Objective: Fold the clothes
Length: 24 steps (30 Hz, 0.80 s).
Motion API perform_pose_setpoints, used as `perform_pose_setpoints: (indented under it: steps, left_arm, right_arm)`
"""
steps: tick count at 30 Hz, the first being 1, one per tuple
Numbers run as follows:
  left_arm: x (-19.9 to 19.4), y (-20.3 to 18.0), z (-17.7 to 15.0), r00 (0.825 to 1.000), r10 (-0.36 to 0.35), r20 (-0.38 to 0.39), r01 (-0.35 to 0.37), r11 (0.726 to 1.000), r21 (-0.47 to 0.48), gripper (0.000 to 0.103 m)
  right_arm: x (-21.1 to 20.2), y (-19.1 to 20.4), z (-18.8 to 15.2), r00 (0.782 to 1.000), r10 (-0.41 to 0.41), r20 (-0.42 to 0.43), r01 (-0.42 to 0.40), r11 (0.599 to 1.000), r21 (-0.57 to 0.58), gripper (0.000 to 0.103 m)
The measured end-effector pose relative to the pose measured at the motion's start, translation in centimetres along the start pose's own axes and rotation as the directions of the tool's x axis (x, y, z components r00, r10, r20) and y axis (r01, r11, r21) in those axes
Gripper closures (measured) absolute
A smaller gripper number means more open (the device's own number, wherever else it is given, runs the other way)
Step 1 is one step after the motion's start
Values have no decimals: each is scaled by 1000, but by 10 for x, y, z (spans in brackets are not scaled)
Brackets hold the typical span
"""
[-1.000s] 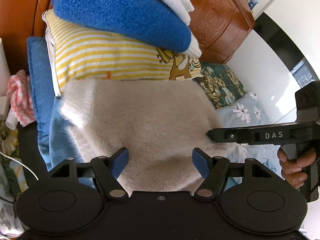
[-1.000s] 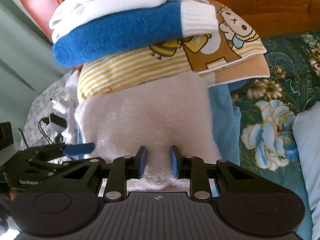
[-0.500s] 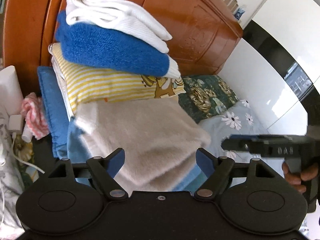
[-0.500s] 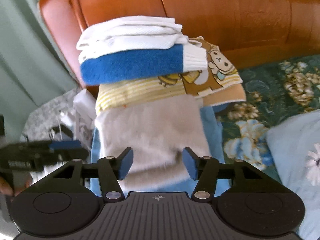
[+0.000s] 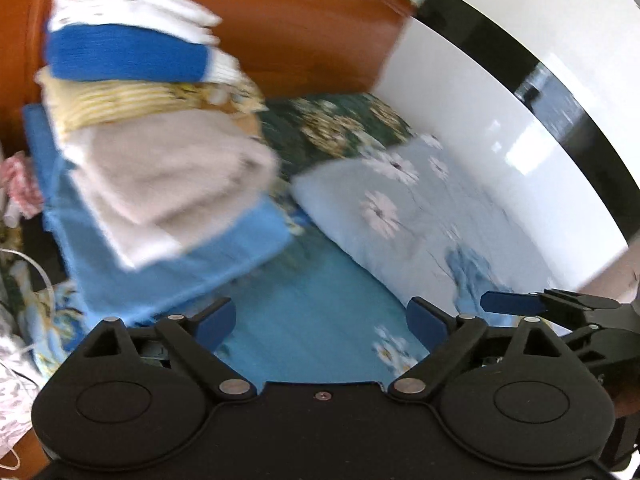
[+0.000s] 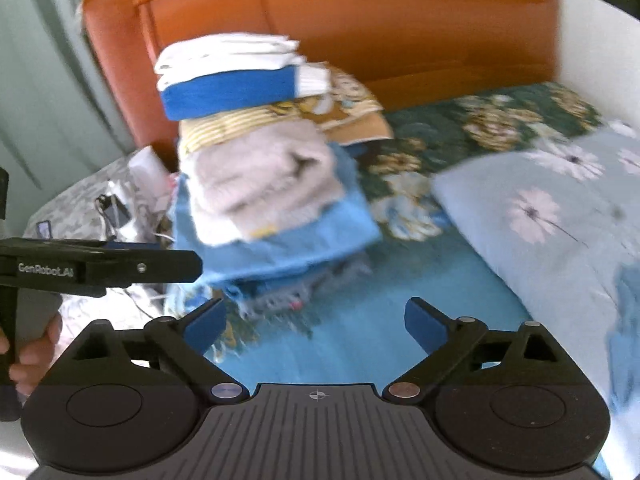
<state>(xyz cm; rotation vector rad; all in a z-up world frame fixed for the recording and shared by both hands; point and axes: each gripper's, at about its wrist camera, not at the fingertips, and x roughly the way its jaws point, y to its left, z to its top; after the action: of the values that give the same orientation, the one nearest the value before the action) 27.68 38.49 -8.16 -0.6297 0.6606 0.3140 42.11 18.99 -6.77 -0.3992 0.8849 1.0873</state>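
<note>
A folded beige fluffy garment (image 5: 168, 176) (image 6: 264, 176) lies on a light blue folded cloth (image 5: 180, 272) (image 6: 288, 240), in front of a stack of yellow striped (image 5: 132, 100), blue (image 5: 124, 56) and white (image 5: 128, 16) folded clothes by the headboard. My left gripper (image 5: 320, 318) is open and empty, well back from the pile. My right gripper (image 6: 316, 320) is open and empty, also back from it. Each gripper shows at the other view's edge. Both views are motion-blurred.
An orange-brown wooden headboard (image 6: 360, 28) stands behind the stack. A pale blue floral pillow (image 5: 420, 208) (image 6: 552, 216) lies at the right on the floral bedsheet (image 6: 360, 340). Cables and small items (image 6: 116, 208) sit at the left. A white wall (image 5: 500, 120) bounds the right.
The right gripper opened and let go of the beige garment. Both grippers pulled back from the pile, which now lies farther away; the jaws spread wider.
</note>
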Motion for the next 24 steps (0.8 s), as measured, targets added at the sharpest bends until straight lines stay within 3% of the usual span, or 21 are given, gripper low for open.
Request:
perform_pose_setpoints:
  steps: [6, 11, 19, 24]
  left_arm:
    - [-12, -84, -49, 998, -54, -31, 58, 990, 130, 5]
    - [-22, -139, -91, 995, -81, -56, 91, 973, 212, 2]
    - [-27, -199, -150, 995, -57, -86, 79, 958, 276, 2]
    - [-29, -225, -178, 992, -34, -122, 77, 929, 362, 2]
  right_arm:
    - [-79, -22, -81, 989, -145, 18, 144, 987, 70, 1]
    - [-122, -37, -141, 973, -232, -7, 230, 961, 153, 1]
    - [-185, -58, -233, 932, -357, -66, 361, 890, 279, 1]
    - [-203, -56, -274, 928, -360, -95, 369, 856, 361, 1]
